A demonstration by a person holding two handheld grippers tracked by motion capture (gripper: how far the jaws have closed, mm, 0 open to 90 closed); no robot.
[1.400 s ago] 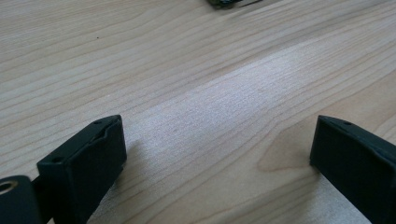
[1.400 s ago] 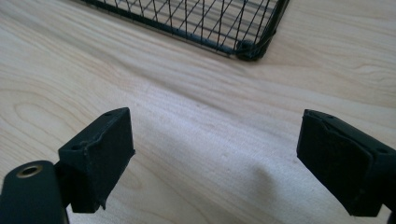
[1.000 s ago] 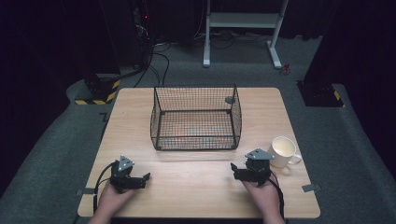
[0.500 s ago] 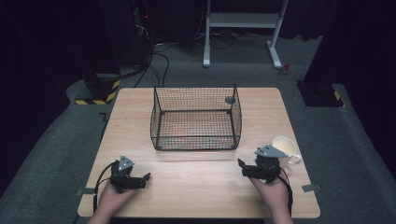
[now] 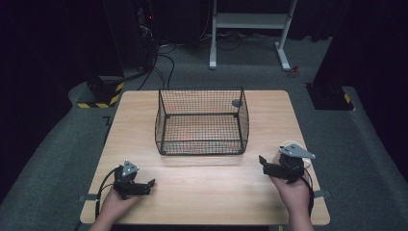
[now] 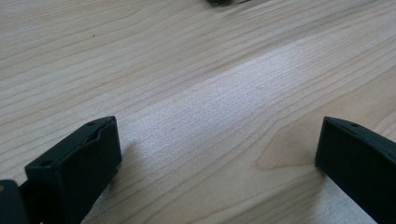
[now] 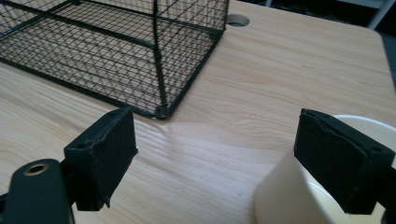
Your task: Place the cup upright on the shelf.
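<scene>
Counting from the near edge of the table [image 5: 207, 192]: two hands, two tools, one cup, one wire basket. The person's left hand [image 5: 115, 204] lies near the front left corner, well apart from the wire basket [image 5: 201, 122] and on its near left side, holding the left hand-held gripper [image 5: 150, 185] low over the wood with its jaws pointing to the right. In the left gripper view its two black jaws stand wide apart with bare table grain between them, so it is released and grasps nothing.

The person's right hand [image 5: 291, 192] sits in front of the basket's near right corner and off to its right. It carries the right hand-held gripper [image 5: 263, 163], whose grey plate is tipped upward. In the right gripper view the jaws are spread wide: the left one hangs over bare wood, while the right one sits at the rim of the cream cup [image 7: 322, 186], overlapping its mouth; whether it touches the rim I cannot tell. It is released, not closed on the cup.

The cup [image 5: 287, 147] stands just beyond that gripper, to the right of the basket's near right corner and apart from the wire.

Compared with a second ago, the right hand and its gripper have moved rightward and now cover most of the cup, which earlier showed whole beside them. The left hand, the basket and the cup have kept their places.

The basket stands farthest, around the middle of the table.
</scene>
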